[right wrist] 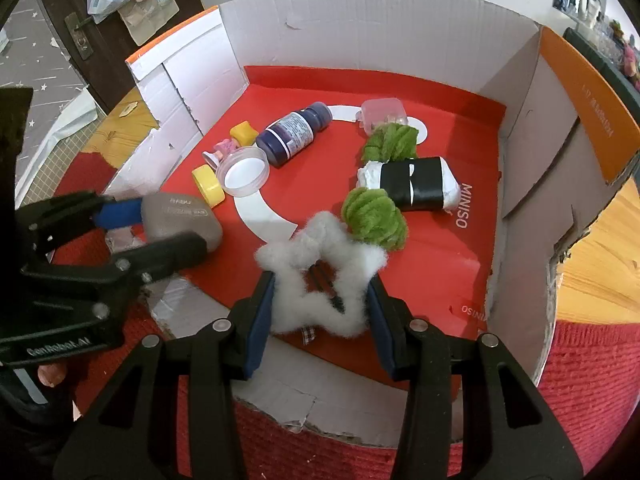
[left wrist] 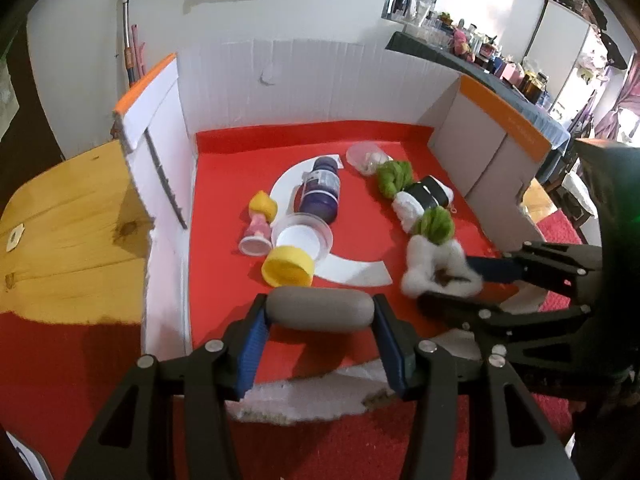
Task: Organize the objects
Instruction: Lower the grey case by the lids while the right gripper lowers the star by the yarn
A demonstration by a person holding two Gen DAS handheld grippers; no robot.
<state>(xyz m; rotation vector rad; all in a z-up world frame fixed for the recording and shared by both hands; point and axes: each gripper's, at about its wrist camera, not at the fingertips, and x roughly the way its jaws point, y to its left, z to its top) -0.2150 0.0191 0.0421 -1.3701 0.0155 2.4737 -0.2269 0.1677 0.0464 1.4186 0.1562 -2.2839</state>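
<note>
Both tools are loaded over the near edge of the shallow red-floored cardboard box (right wrist: 516, 92): the left hand-held gripper (left wrist: 320, 320) is clamped end to end on a smooth grey oval case (left wrist: 320, 309), and the right hand-held gripper (right wrist: 320, 300) squeezes a fluffy white star-shaped ornament (right wrist: 320, 276) between its blue pads. Inside the box lie a dark purple bottle (right wrist: 294, 134), a clear round lid (right wrist: 243, 171), a yellow cap (right wrist: 208, 186), two green yarn bundles (right wrist: 374, 216), and a white roll wrapped in a black band (right wrist: 412, 182). The step in hand looks like setting these two pieces down in the box. The open red floor at the near right seems the best spot for the star; lower it flat before releasing, since the fluff may cling to the pads. The grey case should go near left, clear of the yellow cap so nothing rolls.
</note>
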